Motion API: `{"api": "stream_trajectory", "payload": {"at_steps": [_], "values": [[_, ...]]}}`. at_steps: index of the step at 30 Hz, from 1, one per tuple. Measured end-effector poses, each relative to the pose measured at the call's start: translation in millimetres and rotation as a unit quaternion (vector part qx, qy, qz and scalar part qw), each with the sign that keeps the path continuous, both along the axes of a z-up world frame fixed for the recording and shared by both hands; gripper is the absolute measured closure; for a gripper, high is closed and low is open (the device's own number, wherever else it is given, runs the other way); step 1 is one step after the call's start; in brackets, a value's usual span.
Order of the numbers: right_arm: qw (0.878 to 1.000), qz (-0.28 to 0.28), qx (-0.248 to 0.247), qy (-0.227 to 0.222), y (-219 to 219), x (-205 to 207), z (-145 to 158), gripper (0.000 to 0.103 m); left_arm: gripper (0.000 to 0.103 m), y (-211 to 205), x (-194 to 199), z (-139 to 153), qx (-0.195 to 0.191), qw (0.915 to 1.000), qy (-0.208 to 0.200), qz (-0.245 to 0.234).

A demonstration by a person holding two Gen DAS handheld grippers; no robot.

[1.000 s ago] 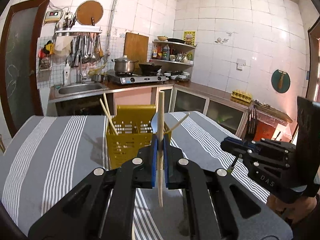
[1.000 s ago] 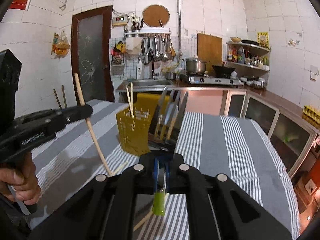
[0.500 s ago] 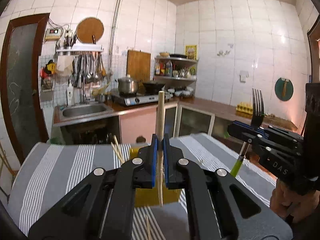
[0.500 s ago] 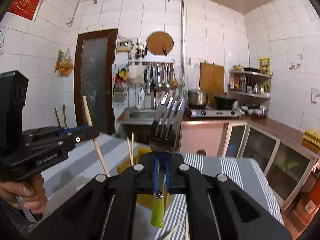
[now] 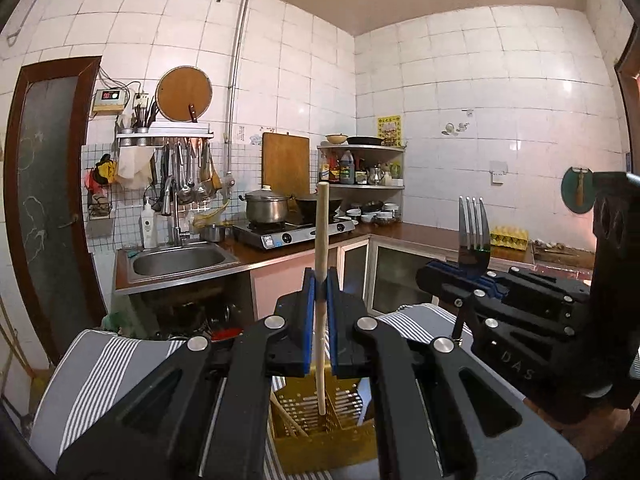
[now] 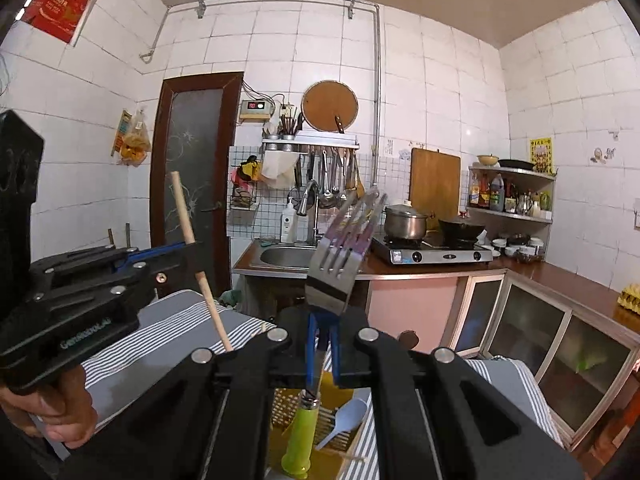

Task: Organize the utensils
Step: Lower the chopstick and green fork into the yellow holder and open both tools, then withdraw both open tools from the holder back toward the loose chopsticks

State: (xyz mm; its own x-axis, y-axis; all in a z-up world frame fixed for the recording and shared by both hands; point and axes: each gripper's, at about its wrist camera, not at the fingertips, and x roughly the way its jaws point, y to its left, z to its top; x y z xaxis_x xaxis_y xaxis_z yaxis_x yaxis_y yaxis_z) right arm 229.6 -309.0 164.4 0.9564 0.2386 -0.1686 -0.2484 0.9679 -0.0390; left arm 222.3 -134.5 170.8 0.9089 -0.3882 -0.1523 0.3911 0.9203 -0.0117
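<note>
Between the left claw (image 5: 319, 320) pads a chopstick (image 5: 321, 240) is pinched upright; a fork (image 6: 340, 264) is clamped by the right claw (image 6: 321, 348). Both are held above the yellow caddy (image 5: 316, 432) on the striped table (image 5: 92, 364). A slot could be missed, or the loosely pinched chopstick tilted.

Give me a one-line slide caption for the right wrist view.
Right gripper holds a green-handled fork above the yellow utensil basket.

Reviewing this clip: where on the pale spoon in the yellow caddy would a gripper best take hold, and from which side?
Grip the spoon's bowl, the only part showing above the yellow caddy. It leans up and right, handle buried, so come from above, probably closing across the bowl's narrow sides.
</note>
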Motion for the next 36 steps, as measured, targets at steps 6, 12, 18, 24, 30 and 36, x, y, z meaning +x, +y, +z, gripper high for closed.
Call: {"api": "stream_trajectory", "payload": {"at_steps": [6,12,18,24,30,36], "values": [[1.000,-0.008,0.005,0.016,-2,31,-19,0.098,0.099,4,29,-22,-0.005,0.9998,0.017,0.000],[1.000,0.000,0.008,0.030,2,50,-37,0.098,0.099,7,49,-34,-0.006,0.9992,0.040,0.006],[0.999,0.003,0.004,0.052,3,64,-56,0.097,0.099,2,61,-49,-0.001,0.9978,0.066,0.006],[0.997,0.000,0.009,0.074,-1,71,-64,0.072,0.099,-7,68,-60,0.014,0.9963,0.085,0.007],[0.998,-0.015,0.027,0.060,-11,66,-63,0.034,0.090,-10,74,-66,0.020,0.9950,0.097,0.007],[0.998,-0.028,0.041,0.044,-21,58,-55,0.034,0.067,-7,76,-67,0.011,0.9946,0.103,0.009]]}}
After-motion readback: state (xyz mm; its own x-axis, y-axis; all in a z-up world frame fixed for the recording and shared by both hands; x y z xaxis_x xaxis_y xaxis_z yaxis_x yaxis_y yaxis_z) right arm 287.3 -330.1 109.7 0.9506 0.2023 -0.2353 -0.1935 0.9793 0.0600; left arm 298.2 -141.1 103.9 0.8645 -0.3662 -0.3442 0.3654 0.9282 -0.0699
